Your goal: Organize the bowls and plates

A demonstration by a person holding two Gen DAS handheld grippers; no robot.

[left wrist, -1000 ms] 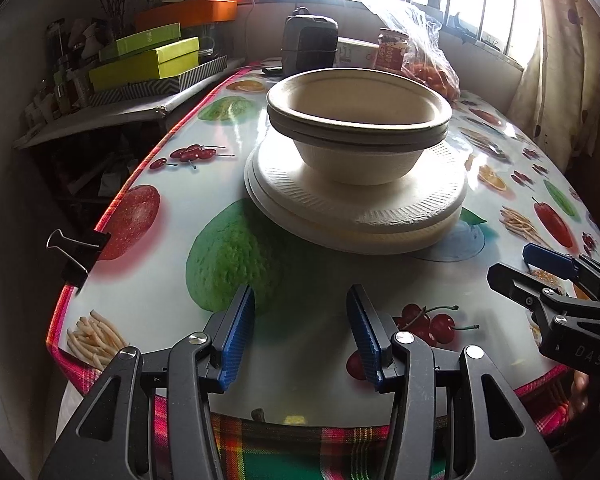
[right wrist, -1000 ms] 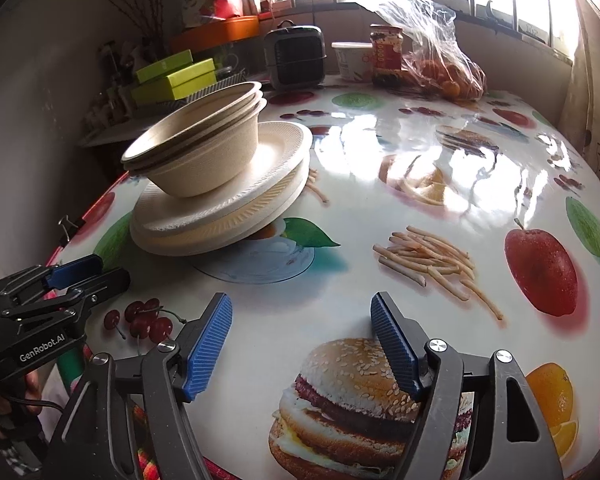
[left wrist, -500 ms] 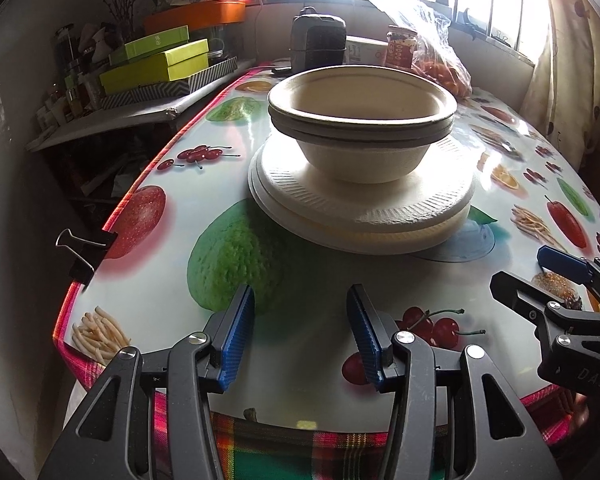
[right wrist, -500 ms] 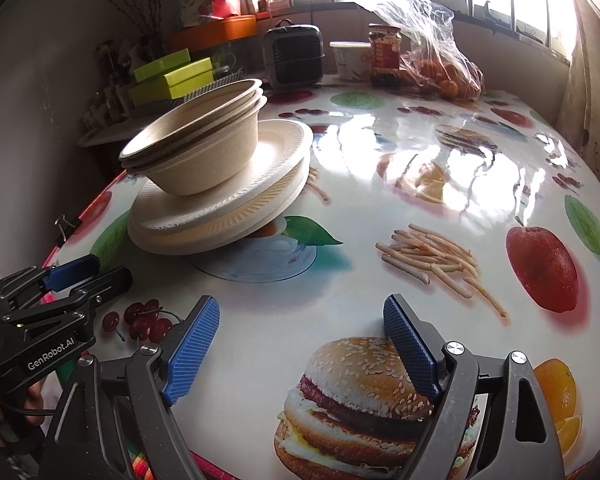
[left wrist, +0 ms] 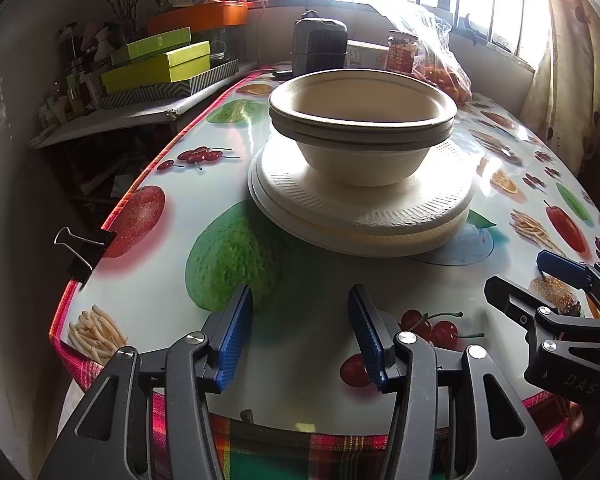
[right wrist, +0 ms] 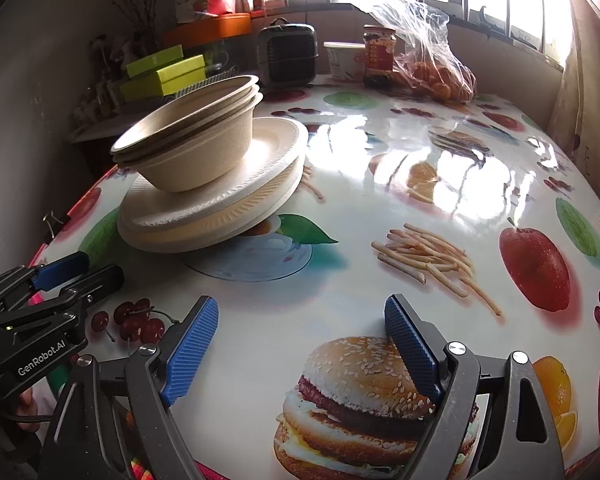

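Beige pulp bowls, nested, were seen stacked on white paper plates at 12 o'clock on the printed oilcloth table. Sorting was judged finished. Left gripper and right gripper were spread, empty.

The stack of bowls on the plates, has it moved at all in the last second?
No. The bowls sit on the plates over the same printed leaf on the tablecloth; neither gripper touches them.
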